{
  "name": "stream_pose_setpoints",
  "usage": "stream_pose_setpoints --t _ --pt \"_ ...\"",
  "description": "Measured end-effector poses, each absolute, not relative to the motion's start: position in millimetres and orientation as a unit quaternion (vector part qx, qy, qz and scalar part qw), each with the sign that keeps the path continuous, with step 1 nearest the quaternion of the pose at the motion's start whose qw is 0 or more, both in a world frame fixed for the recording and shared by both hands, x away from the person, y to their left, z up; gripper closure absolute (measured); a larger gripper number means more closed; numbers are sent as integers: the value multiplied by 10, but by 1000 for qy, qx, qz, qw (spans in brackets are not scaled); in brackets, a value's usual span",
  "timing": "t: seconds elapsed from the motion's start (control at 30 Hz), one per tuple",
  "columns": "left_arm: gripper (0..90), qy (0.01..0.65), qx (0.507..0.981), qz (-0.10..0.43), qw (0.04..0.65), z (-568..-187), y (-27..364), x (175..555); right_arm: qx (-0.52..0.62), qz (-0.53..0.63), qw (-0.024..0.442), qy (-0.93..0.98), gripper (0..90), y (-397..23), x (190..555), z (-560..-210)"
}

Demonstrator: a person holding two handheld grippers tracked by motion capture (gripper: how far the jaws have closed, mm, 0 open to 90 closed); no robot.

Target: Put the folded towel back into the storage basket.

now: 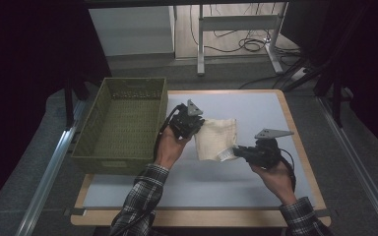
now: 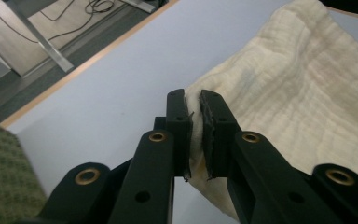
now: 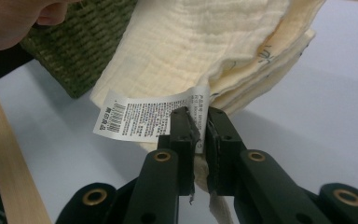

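Above the pale worktop (image 1: 256,113), just right of the green basket (image 1: 123,125), you are holding the folded cream cloth (image 1: 217,139) between both tools. Your left hand-held gripper (image 1: 195,129) is clenched on the cloth's left edge; in the left gripper view the fabric is pinched between the pads and spreads away to the right. Your right hand-held gripper (image 1: 235,153) is clenched on the near lower corner, and in the right gripper view its jaws bite right where the white care label (image 3: 149,119) joins the layers.

The right grip looks like the weak point: if the pads have mostly label and little fabric, that corner could slip free once you pull the cloth taut or swing it toward the basket. The stacked layers near that corner already fan apart, so a sagging carry could let the fold open. The cloth hangs between the two tools, its middle unsupported.
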State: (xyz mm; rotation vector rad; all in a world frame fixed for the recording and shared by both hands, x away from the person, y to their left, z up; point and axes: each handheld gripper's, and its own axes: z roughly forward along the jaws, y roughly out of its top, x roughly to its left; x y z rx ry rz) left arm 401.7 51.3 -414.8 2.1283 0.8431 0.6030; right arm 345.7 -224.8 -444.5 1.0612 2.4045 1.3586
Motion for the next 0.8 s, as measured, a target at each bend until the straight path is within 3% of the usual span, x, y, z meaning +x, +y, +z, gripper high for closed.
stream_pose_setpoints --t 0.8 --pt "827 382 794 297 369 -3742 1366 4196 322 478 83 813 823 -1341 3884 -4012"
